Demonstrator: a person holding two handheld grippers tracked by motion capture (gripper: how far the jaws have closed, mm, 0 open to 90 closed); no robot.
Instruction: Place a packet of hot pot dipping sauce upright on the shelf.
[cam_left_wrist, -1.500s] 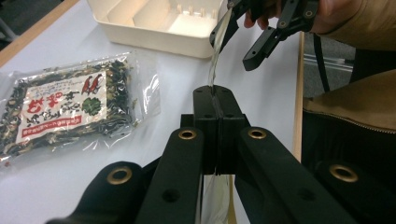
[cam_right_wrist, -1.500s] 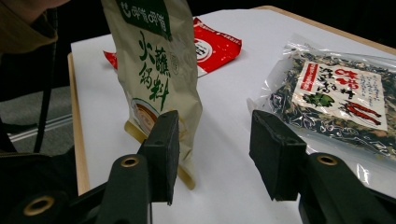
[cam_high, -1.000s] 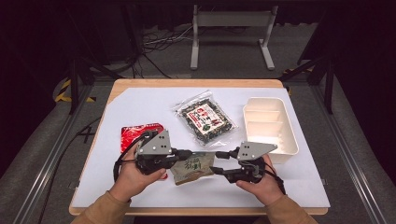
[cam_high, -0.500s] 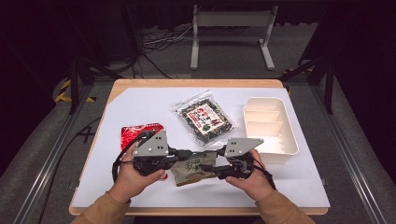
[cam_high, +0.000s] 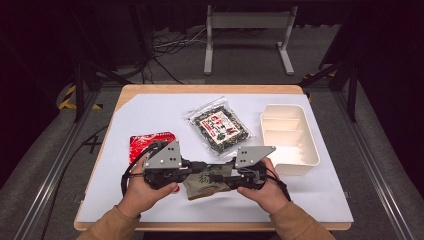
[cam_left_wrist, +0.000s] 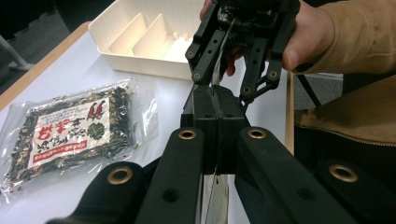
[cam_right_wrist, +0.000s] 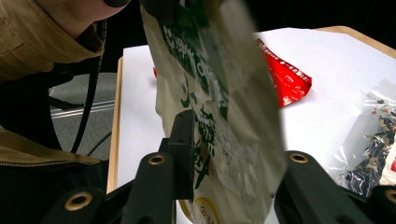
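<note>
A green and beige printed pouch (cam_high: 206, 183) hangs just above the table's front edge between my two grippers. My left gripper (cam_high: 194, 168) is shut on one edge of it; in the left gripper view its pads (cam_left_wrist: 205, 116) meet on the thin film. My right gripper (cam_high: 221, 173) faces it from the right. In the right gripper view the pouch (cam_right_wrist: 219, 107) stands between the jaws of my right gripper (cam_right_wrist: 229, 140). These jaws have just been closing; one pad (cam_right_wrist: 184, 149) is at the pouch, the other side still stands apart.
A clear packet of dark dried food (cam_high: 219, 127) lies mid-table, a red packet (cam_high: 147, 142) to its left. A white divided tray (cam_high: 311, 150) stands at the right. The white mat (cam_high: 150, 110) covers the wooden table.
My right gripper has moved left toward the left gripper and its jaws have narrowed around the pouch. The left gripper has stayed in place, shut on the pouch.
</note>
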